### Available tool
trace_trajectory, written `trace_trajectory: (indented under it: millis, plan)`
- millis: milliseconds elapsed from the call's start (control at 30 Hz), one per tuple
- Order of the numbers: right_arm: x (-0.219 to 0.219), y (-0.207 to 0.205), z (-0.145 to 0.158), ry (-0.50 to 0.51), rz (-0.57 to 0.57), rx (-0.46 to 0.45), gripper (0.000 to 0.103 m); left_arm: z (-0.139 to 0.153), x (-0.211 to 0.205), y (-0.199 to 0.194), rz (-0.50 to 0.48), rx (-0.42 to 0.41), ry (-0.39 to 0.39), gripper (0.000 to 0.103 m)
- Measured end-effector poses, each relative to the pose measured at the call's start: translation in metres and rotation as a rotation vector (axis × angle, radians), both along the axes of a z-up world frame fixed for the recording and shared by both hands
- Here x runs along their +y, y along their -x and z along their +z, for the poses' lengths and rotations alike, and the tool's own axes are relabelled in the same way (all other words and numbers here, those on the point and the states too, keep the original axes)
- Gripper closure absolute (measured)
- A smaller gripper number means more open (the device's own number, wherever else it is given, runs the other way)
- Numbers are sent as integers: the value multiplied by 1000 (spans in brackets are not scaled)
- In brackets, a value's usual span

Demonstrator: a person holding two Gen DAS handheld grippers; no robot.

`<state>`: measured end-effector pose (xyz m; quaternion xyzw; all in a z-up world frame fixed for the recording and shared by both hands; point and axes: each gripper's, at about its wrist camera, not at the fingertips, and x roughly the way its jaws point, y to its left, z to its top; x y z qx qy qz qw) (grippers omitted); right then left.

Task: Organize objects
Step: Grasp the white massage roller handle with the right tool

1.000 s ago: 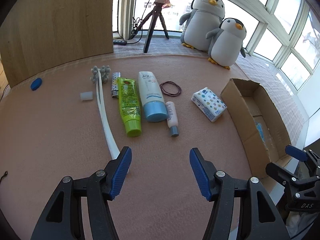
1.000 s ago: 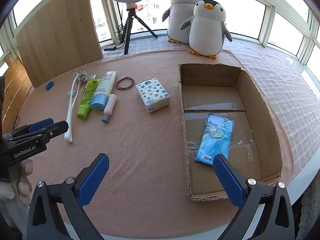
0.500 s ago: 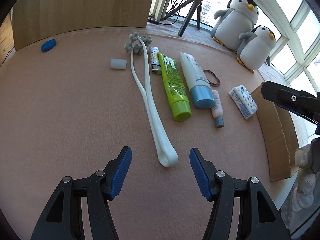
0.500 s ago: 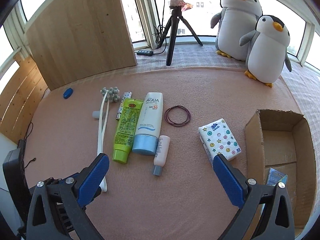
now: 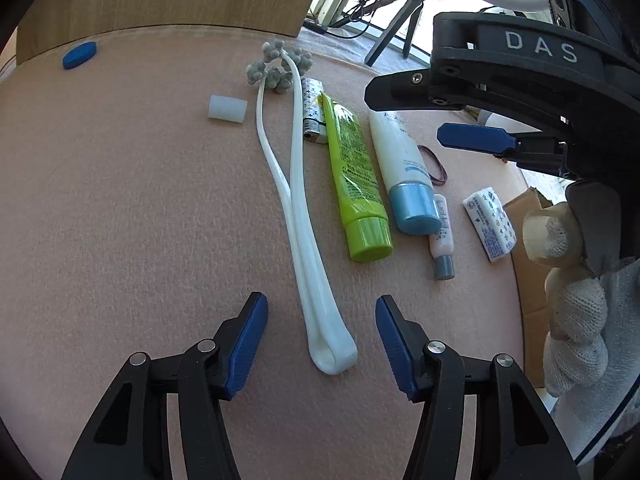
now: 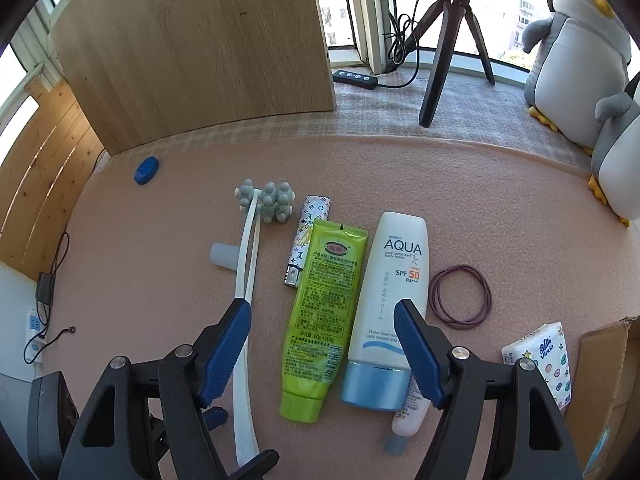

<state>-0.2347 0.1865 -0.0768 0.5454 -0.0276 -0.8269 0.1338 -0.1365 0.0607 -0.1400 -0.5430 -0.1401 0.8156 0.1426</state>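
Starting at the far left of the pink mat [image 6: 500, 200] there's a little blue oval thing [image 6: 147, 169], then a stubby white cylinder [image 6: 223, 255] lying beside the white massage roller [image 5: 298, 200]. That roller runs near-to-far: grey knobby head [image 6: 267, 201] at the far end, looped handle end pointing at the near edge. The left gripper [image 5: 321, 340] sits right at that loop, fingers spread wide on either side of it, not touching. Next along to the right, a patterned lighter [image 6: 308, 240], then a green tube [image 6: 324, 312] and the white AQUA sunscreen tube [image 6: 390, 300], both lying parallel to the roller with caps toward the near side. The right gripper [image 6: 322, 354] hangs over those two tubes, also wide open, holding nothing. A small white bottle [image 5: 440, 236] lies just right of the sunscreen cap, grey cap nearest. Further right: purple hair ties [image 6: 460, 296], a tissue pack [image 6: 544, 360], then the cardboard box [image 6: 604, 380] at the edge.
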Motion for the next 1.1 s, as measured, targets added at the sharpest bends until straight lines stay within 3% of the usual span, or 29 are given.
trace_trajectory:
  millis: [100, 333, 533, 633, 933, 1100]
  plan:
    - [-8, 9, -10, 28, 4, -37, 47, -1, 2, 3, 6, 0, -2, 49]
    - [-23, 23, -28, 62, 17, -91, 60, -3, 0, 8, 24, -2, -8, 68]
    - [-30, 29, -30, 97, 46, -111, 75, -3, 5, 9, 21, -1, -18, 74]
    - [-38, 28, -28, 66, 78, -97, 84, -2, 8, 10, 19, 1, -25, 77]
    - [-37, 29, -36, 132, 49, -162, 84, 0, 24, 10, 12, 9, -39, 81]
    - [-33, 27, -23, 152, 31, -132, 84, 2, 32, 10, 16, 14, -52, 81]
